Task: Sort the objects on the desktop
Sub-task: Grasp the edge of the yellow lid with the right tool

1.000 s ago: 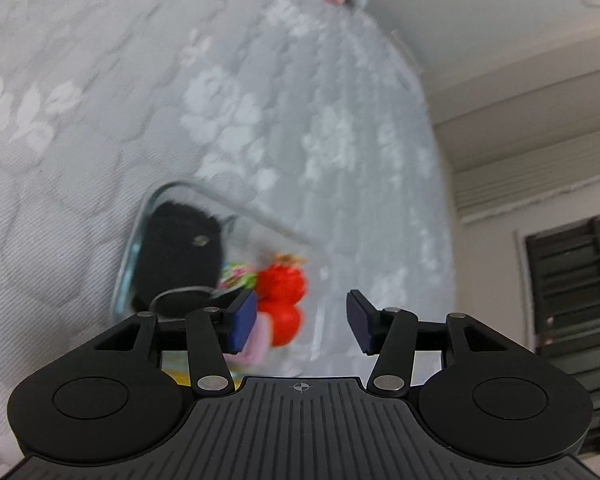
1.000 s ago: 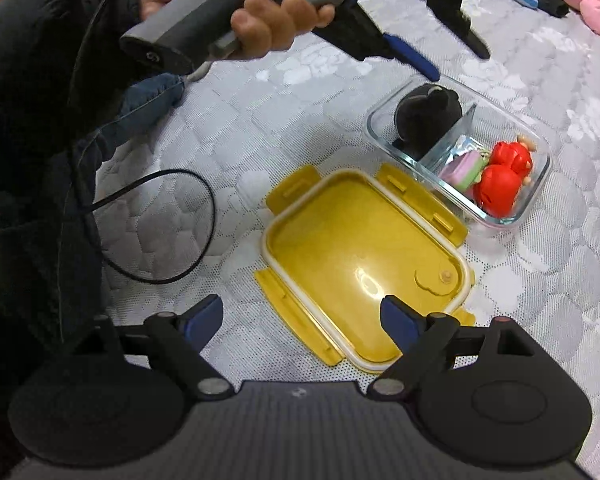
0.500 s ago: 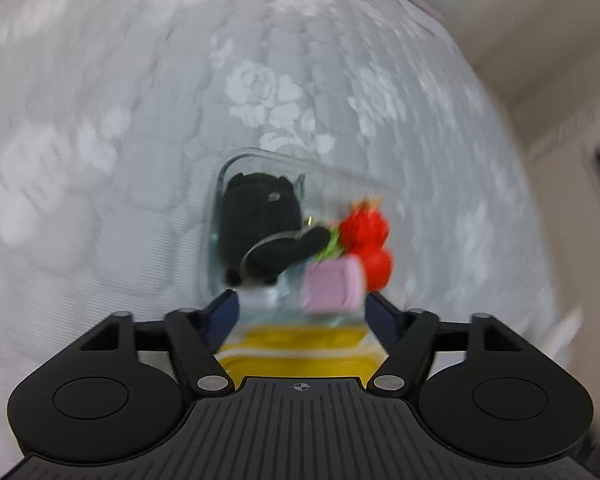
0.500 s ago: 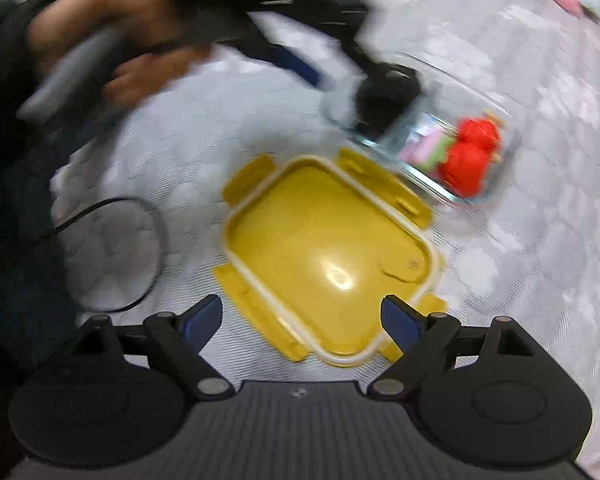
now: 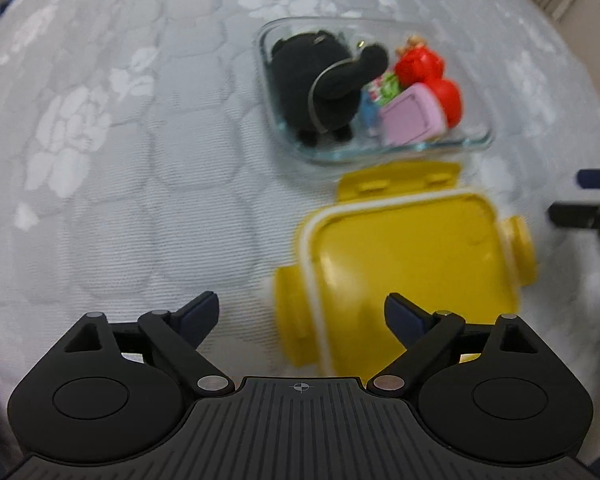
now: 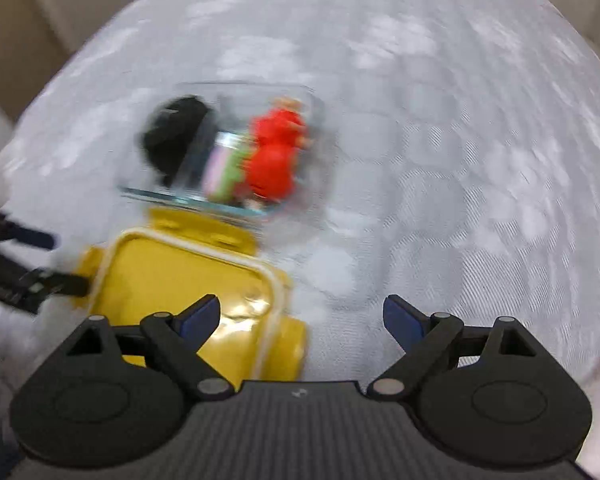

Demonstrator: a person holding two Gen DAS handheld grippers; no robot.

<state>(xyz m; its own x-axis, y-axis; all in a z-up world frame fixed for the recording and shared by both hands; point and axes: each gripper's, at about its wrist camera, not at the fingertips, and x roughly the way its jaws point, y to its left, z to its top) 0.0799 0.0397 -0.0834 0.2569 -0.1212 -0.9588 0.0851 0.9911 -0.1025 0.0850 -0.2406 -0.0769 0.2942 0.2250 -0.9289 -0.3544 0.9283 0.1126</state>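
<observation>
The lid (image 5: 404, 268) lies inner face up on the quilted mattress (image 5: 140, 160), just in front of the glass box (image 5: 380, 152) and touching or nearly touching its near wall. It sits ahead and to the right of the left tool (image 5: 302, 310), and ahead and to the left of the right tool (image 6: 302, 312), whose left finger overlaps it in the right wrist view, so the right looks nearer. Both tools are spread wide and hold nothing. The lid is yellow, roughly square, with a white seal and four clip flaps; no clear long axis shows. The box holds a black plush (image 5: 332, 88) in one compartment, and a red figure (image 5: 432, 76) and pink block (image 5: 412, 120) in the other. Sorting looks nearly done; the likely next step is lifting the lid onto the box.
</observation>
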